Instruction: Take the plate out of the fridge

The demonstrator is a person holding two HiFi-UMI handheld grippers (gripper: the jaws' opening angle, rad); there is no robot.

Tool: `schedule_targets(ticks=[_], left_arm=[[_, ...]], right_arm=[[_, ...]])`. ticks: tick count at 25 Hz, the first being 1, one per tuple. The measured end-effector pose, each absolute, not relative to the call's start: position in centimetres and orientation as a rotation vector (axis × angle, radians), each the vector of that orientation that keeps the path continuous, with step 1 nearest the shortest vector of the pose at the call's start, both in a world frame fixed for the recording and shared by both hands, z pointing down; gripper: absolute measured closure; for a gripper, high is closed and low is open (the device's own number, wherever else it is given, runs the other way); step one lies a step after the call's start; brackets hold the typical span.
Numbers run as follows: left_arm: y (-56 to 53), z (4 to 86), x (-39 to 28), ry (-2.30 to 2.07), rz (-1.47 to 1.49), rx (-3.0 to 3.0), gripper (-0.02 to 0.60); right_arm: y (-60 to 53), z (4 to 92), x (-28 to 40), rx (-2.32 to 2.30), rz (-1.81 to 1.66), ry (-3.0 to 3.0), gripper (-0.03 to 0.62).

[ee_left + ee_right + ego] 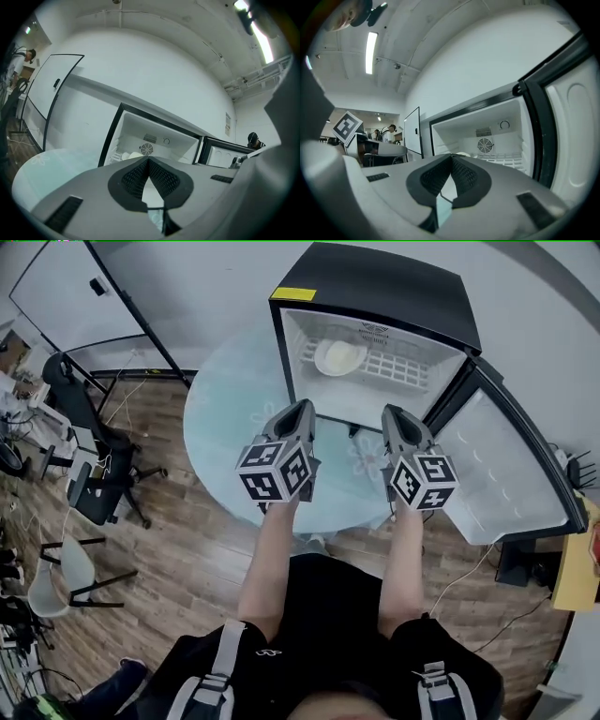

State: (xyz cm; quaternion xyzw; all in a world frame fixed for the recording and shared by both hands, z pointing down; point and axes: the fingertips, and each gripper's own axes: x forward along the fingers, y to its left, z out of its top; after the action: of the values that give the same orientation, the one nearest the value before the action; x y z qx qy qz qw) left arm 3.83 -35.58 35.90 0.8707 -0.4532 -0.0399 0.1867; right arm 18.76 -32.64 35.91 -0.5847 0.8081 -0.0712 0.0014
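Observation:
A black mini fridge [375, 296] stands open on a round glass table [220, 427], its door [511, 465] swung out to the right. On the wire shelf inside lies a white plate [339, 357]. My left gripper [305, 409] and right gripper [392, 413] hover side by side above the table, just in front of the opening, both shut and empty. In the left gripper view the plate [133, 155] peeks over the closed left gripper [149, 159]. The right gripper view shows the plate [461, 153] just above the right gripper [451, 156].
Black office chairs [94, 474] and a white chair [56, 582] stand on the wood floor to the left, near a whiteboard [66, 287]. A yellow tabletop [581, 563] sits at the right edge, beyond the fridge door. People stand far off in both gripper views.

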Motion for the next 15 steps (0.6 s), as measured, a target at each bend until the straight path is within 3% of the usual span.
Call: schedule_targets(ticks=[12, 15], left_arm=[[-43.9, 39.1, 4.8, -1.08, -0.178, 2.381, 0.577], [-45.3, 40.8, 5.7, -1.025, -0.165, 2.364, 0.486]], right_arm=[[-40.4, 36.9, 17.5, -1.864, -0.236, 2.524, 0.591], [-41.0, 37.8, 18.1, -1.89, -0.207, 2.5, 0.591]])
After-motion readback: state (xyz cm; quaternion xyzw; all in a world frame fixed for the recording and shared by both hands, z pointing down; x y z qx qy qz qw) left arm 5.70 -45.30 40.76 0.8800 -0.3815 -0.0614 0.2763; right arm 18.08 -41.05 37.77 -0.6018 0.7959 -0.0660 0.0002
